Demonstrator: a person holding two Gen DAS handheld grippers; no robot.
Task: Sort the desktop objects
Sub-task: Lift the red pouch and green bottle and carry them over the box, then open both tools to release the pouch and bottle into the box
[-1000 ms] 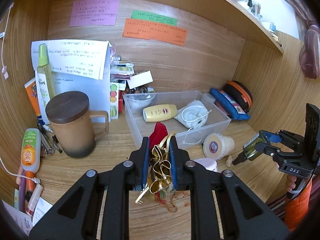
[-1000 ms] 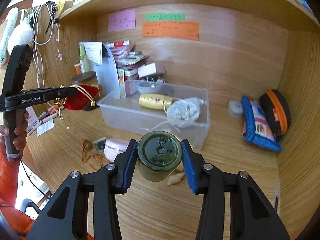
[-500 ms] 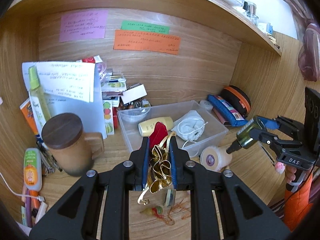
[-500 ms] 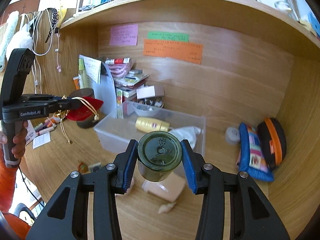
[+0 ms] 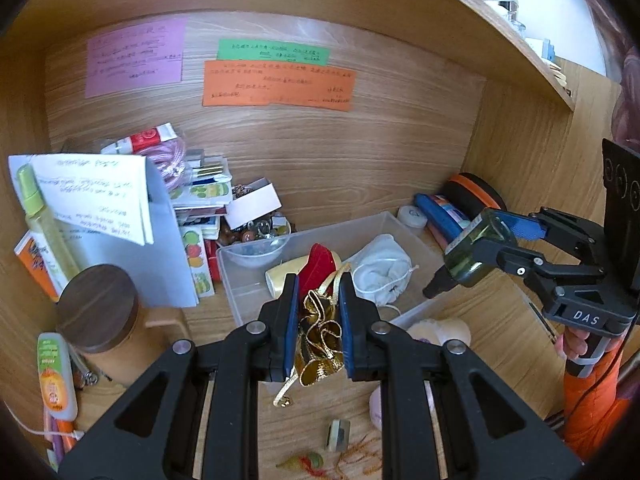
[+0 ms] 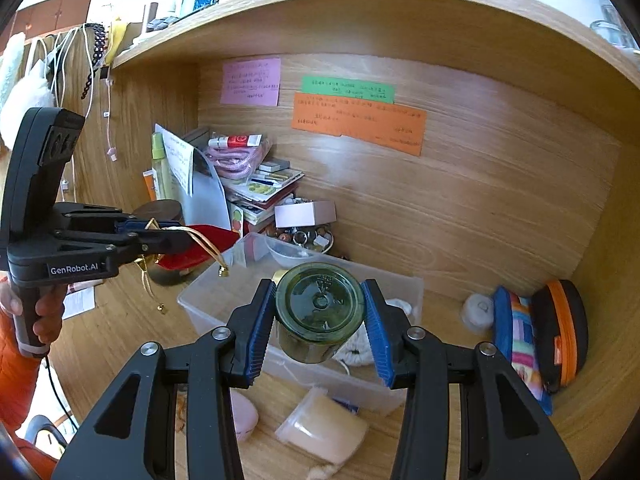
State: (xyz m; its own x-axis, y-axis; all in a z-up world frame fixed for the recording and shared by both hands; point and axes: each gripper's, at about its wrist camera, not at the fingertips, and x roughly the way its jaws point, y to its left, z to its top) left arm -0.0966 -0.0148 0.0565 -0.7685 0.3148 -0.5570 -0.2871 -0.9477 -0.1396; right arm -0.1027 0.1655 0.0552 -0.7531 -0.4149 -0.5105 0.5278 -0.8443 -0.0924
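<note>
Both hands are loaded and raised above the table [image 6: 472,432], so the coming move looks like a drop into the clear plastic bin [image 5: 404,236] that stands against the back of the wooden alcove. The left hand-held gripper [image 5: 319,316] is clamped shut on a red and gold drawstring pouch [image 5: 320,320]: the gold neck is pinched between the blue pads, the red body pokes forward past the tips, and gold cords dangle underneath. The right hand-held gripper [image 6: 320,316] grips a dark green glass bottle [image 6: 320,312] across its body, base toward the camera, so the bottle's long axis runs forward along the fingers with the dark cap pointing ahead and down, as the left wrist view shows. From each camera the bin lies ahead of and below the fingertips; the pouch hangs over the bin's near left part, the bottle over its near right edge. The left hand seems slightly nearer a free spot, since the bin already holds a cream bottle [image 5: 280,276], a small bowl [image 5: 260,252] and a white cloth bag [image 5: 380,272]. A pale jar [image 6: 324,428] lies on its side just in front of the bin.
</note>
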